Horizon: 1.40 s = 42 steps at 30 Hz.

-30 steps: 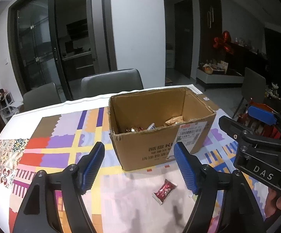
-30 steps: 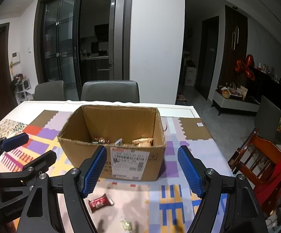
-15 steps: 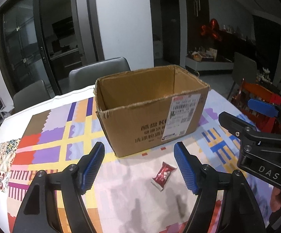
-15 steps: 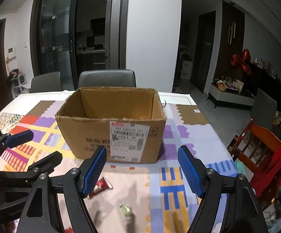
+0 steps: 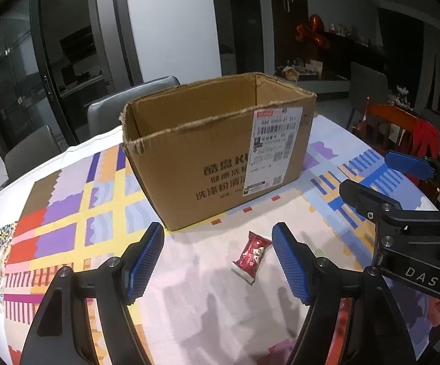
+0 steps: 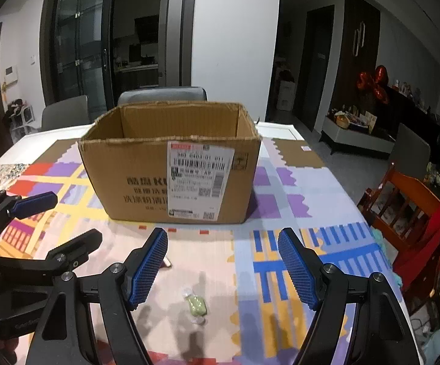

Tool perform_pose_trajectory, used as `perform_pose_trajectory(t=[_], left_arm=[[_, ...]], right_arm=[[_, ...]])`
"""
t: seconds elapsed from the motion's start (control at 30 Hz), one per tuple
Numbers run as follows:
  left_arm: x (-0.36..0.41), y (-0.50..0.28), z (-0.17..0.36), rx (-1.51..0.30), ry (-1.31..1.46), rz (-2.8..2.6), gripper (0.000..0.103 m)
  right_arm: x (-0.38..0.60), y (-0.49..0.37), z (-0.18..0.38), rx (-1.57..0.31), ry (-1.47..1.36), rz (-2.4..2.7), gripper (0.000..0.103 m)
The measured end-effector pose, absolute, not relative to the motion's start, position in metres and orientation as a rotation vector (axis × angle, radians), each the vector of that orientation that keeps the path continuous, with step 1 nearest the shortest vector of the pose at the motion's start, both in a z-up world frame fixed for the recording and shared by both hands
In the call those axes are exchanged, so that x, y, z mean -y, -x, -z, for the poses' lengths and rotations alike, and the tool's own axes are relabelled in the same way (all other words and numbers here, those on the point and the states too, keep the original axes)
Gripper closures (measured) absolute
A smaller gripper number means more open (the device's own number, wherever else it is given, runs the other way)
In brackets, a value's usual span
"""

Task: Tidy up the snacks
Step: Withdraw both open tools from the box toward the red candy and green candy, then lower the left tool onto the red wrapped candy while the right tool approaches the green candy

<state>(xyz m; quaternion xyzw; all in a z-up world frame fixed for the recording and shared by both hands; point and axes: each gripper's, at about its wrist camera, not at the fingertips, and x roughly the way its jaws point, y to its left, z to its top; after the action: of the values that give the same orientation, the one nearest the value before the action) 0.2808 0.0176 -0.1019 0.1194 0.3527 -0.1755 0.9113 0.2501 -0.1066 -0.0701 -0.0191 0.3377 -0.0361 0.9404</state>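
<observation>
An open cardboard box (image 5: 220, 158) (image 6: 171, 176) with a white shipping label stands on the patterned tablecloth. In the left wrist view a red snack packet (image 5: 252, 255) lies on the cloth in front of the box, between the open fingers of my left gripper (image 5: 218, 266) and close to the right pad. In the right wrist view a small green wrapped candy (image 6: 196, 303) lies on the cloth under my open right gripper (image 6: 223, 269). Nothing is held by either gripper. From this height the box's inside floor is hidden.
The right gripper (image 5: 408, 213) shows at the right of the left wrist view, the left gripper (image 6: 31, 243) at the left of the right wrist view. Grey chairs (image 6: 162, 95) stand behind the table. An orange wooden chair (image 6: 411, 210) with red cloth is at the right.
Both grippers have come down toward the table, so the box rim rose in view and hides the snacks inside. The red packet and green candy now lie closer between the fingers. Jaws stayed open.
</observation>
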Motion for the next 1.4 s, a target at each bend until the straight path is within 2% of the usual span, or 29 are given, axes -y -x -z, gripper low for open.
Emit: perform_pose_trajectory(t=[0.43, 1.13, 1.4], left_arm=[[-0.014, -0.286, 0.126, -0.75, -0.285, 0.445, 0.031], [-0.001, -0.298, 0.171, -0.802, -0.373, 0.6, 0.04], [0.002, -0.303, 0.185, -0.829, -0.391, 0.648, 0.045]], right_arm=[[0.105, -0.243, 0.099, -0.73, 0.041, 0.101, 0.027], [0.105, -0.244, 0.149, -0.844, 0.006, 0.112, 0.027], [0.098, -0.245, 0.163, -0.881, 0.006, 0.076, 0.038]])
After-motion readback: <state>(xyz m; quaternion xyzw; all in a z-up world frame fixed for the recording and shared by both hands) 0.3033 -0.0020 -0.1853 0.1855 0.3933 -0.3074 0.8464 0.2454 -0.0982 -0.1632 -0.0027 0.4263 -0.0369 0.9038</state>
